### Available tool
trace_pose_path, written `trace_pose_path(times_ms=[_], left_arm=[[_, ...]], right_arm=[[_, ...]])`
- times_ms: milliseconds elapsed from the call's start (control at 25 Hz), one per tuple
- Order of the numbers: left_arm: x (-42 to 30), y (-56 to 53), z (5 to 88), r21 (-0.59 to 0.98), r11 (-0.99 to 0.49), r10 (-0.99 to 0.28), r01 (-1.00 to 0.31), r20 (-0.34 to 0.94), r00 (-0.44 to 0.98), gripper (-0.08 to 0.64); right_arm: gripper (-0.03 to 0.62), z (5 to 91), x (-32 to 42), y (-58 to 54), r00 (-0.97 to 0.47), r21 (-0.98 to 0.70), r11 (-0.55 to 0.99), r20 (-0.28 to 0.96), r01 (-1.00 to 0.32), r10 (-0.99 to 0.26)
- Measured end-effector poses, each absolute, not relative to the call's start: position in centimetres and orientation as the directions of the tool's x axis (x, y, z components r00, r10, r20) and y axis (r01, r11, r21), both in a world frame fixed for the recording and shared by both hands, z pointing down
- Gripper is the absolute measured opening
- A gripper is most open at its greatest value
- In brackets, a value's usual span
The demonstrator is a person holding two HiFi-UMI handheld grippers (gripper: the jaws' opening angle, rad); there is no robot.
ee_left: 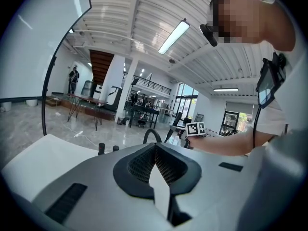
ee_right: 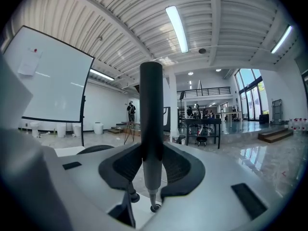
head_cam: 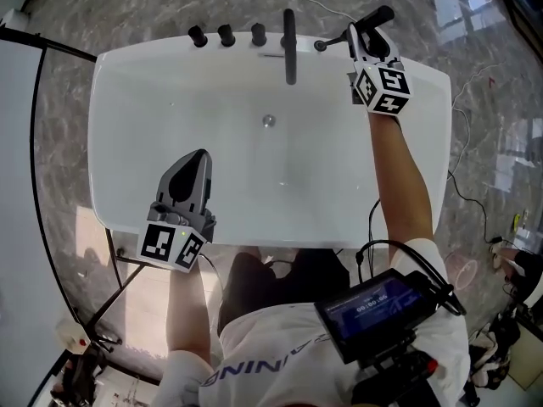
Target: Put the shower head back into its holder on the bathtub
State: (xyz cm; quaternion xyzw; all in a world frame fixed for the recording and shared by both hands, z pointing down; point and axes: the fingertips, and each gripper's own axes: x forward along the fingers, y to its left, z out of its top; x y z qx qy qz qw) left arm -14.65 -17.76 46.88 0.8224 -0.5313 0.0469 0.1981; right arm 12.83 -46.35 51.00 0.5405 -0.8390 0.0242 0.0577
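Observation:
The black shower head [head_cam: 376,18] is clamped by its handle in my right gripper [head_cam: 356,34], over the far right rim of the white bathtub [head_cam: 110,66]. In the right gripper view the handle [ee_right: 151,109] stands upright between the pads. Its grey lower tip reaches down to a small black holder ring [ee_right: 155,208] on the rim. That holder [head_cam: 321,46] sits right of the black spout [head_cam: 289,45]. My left gripper [head_cam: 197,155] hangs over the tub's near left side. Its jaws are shut with nothing between them [ee_left: 155,148].
Three black knobs [head_cam: 226,34] stand on the far rim left of the spout. A drain [head_cam: 268,120] lies in the tub floor. A black-framed white panel [head_cam: 25,185] stands on the left. Cables trail over the marble floor [head_cam: 475,108] on the right. A monitor [head_cam: 382,303] hangs at my chest.

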Motion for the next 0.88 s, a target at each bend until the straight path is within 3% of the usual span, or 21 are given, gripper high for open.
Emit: trace_pose_path(times_ms=[880], left_arm=[[-13.7,-17.2,55.2,0.302,-0.295,-0.860,-0.906,0.329,0.390,0.017]], right_arm=[[0.133,62.3,12.1,-52.6,-0.428,-0.064,0.423,0.145,-0.904,-0.892]])
